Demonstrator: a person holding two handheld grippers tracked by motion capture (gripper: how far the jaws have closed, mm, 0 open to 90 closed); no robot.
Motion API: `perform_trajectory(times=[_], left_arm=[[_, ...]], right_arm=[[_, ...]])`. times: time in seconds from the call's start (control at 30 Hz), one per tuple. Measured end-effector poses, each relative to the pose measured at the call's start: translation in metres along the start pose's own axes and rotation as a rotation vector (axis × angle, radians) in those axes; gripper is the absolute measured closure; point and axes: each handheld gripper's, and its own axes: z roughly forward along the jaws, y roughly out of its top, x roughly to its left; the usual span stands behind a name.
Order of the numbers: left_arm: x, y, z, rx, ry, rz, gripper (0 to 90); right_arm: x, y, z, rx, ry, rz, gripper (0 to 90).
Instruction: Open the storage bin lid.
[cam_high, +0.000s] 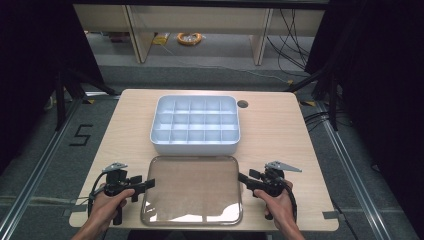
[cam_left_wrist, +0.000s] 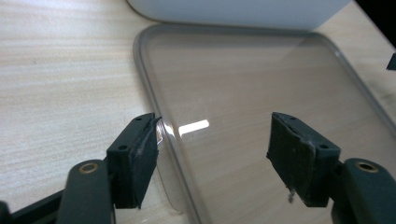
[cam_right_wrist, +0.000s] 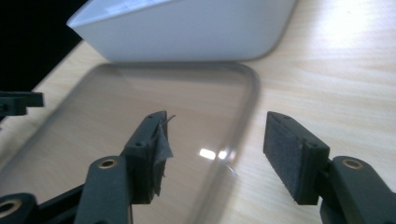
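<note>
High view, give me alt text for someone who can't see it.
A person's hands hold the left gripper and right gripper, both open, at either side edge of a clear lid on a wooden table. Behind the lid sits an empty white compartment box.

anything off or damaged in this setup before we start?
The pad on one finger of the right gripper is peeling, its frayed edge curling off. The left gripper has a worn pad edge too. The clear lid lies flat and square before the white compartment box, whose cells look empty.

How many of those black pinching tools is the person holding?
2: the left tool at the clear lid's left edge, the right tool at its right edge, both open.
</note>
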Motion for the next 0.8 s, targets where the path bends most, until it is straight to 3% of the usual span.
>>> perform_trajectory(times=[0.13, 0.17, 0.2, 0.27, 0.3, 0.47, 0.53, 0.57, 0.6, 0.7, 0.8], left_arm=[[-0.007, 0.005, -0.007, -0.040, -0.014, 0.045, 29.8], [-0.009, 0.005, -0.008, -0.043, -0.022, 0.058, 29.6], [-0.011, 0.005, -0.008, -0.042, -0.021, 0.071, 29.2], [-0.013, 0.004, -0.008, -0.041, -0.023, 0.099, 28.0], [-0.014, 0.003, -0.008, -0.035, -0.028, 0.114, 27.6], [-0.022, -0.001, -0.009, -0.037, -0.016, 0.195, 24.5], [-0.024, -0.001, -0.010, -0.035, -0.016, 0.203, 23.4], [-0.024, -0.002, -0.011, -0.040, -0.034, 0.205, 23.2], [-0.024, -0.003, -0.010, -0.044, -0.050, 0.195, 22.3], [-0.024, -0.006, -0.011, -0.029, -0.062, 0.183, 21.6], [-0.024, -0.009, -0.012, -0.031, -0.066, 0.188, 20.9]], right_arm=[[0.006, 0.002, -0.002, -0.005, 0.027, 0.023, 35.6], [0.004, 0.003, -0.003, -0.011, 0.025, -0.016, 34.8], [0.004, 0.003, -0.003, -0.025, 0.028, -0.024, 34.2], [0.007, 0.003, -0.007, -0.014, 0.026, 0.000, 33.1], [0.005, 0.004, -0.008, -0.025, 0.031, -0.030, 32.4], [0.006, 0.004, -0.014, -0.038, 0.051, -0.049, 28.4], [0.006, 0.004, -0.016, -0.045, 0.059, -0.041, 27.7], [0.010, 0.003, -0.019, -0.028, 0.061, 0.004, 27.2], [0.007, 0.003, -0.018, -0.055, 0.067, -0.050, 26.5], [0.010, 0.002, -0.021, -0.061, 0.085, -0.047, 24.1], [0.014, 0.002, -0.025, -0.063, 0.095, -0.076, 21.3]])
